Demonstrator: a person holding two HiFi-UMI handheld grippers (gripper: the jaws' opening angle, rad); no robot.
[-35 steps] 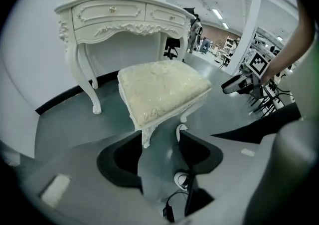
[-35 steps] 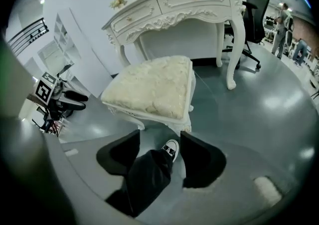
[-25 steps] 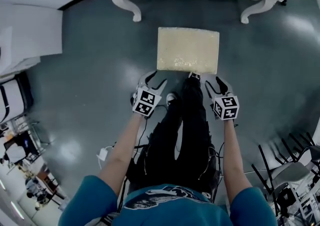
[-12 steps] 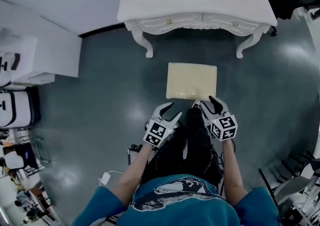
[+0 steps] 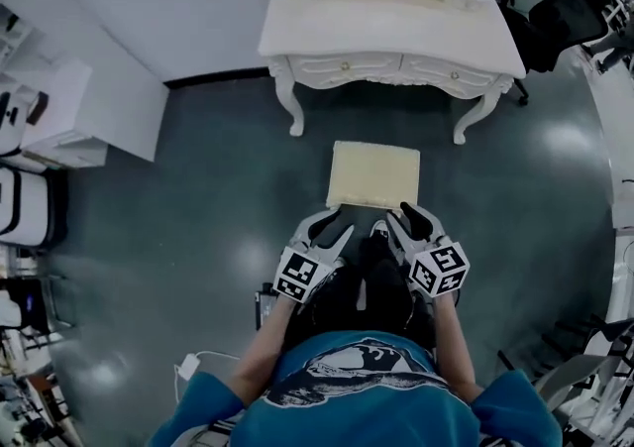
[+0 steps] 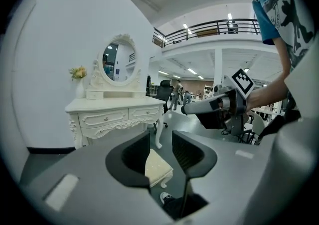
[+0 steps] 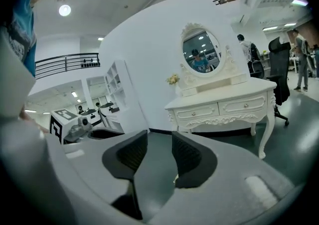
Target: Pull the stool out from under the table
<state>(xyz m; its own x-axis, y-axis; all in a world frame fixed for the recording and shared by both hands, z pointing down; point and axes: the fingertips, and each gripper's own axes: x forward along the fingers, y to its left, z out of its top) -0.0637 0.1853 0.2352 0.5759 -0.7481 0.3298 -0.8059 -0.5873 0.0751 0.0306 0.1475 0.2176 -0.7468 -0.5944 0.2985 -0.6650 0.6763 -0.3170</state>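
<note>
The cream cushioned stool (image 5: pixel 373 175) stands on the dark floor, out in front of the white dressing table (image 5: pixel 391 34), with a gap of floor between them. My left gripper (image 5: pixel 334 225) hovers at the stool's near left corner and my right gripper (image 5: pixel 403 217) at its near right corner. Both pairs of jaws are closing with nothing between them. In the left gripper view the stool (image 6: pixel 158 166) shows below and past the left gripper (image 6: pixel 160 141), apart from it. The right gripper view has the right gripper (image 7: pixel 159 141) over bare floor, facing the table (image 7: pixel 224 102).
White cabinets (image 5: pixel 69 108) line the left side. A black office chair (image 5: pixel 560 14) stands right of the table, and metal chair frames (image 5: pixel 594 386) sit at the lower right. A cable with a plug (image 5: pixel 188 366) lies on the floor. My legs (image 5: pixel 362 286) stand just behind the stool.
The head view has pulled back, so the whole table now shows and the stool looks smaller. Both grippers stay by the stool's near edge, and their jaws have narrowed.
</note>
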